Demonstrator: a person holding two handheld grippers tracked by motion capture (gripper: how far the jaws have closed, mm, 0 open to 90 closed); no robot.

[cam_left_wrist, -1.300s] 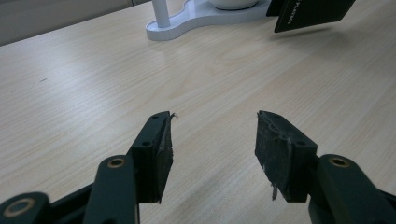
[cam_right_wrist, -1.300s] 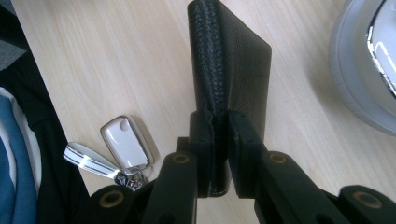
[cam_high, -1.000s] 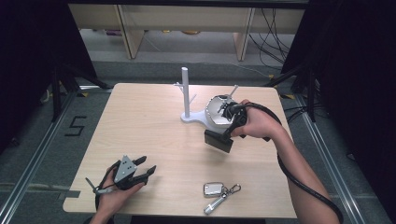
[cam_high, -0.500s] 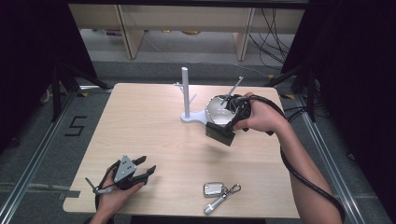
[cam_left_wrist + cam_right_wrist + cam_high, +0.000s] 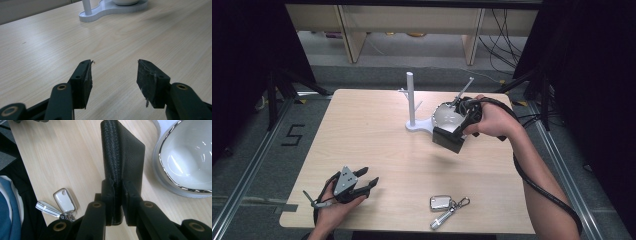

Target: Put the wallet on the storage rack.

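My right gripper [image 5: 117, 195] is shut on a black leather wallet [image 5: 125, 152], holding it by one edge above the table. In the high view the wallet [image 5: 449, 139] hangs beside the white bowl [image 5: 448, 116] of the white stand [image 5: 411, 100], under my right gripper [image 5: 464, 122]. A white key fob with a ring and keys [image 5: 443, 203] lies near the front edge, also visible as the key fob [image 5: 63, 200] in the right gripper view. My left gripper [image 5: 364, 181] rests at the front left, its jaws open [image 5: 113, 75] with only bare table between them.
The wooden table [image 5: 362, 135] stands on a grey floor with a "5" mark [image 5: 293, 135]. Shelving and cables sit beyond the far edge. The white stand's base [image 5: 110, 7] lies ahead of the left gripper.
My right gripper has tilted and shifted slightly with the wallet, which now hangs nearer the white bowl. The left gripper has stayed put.
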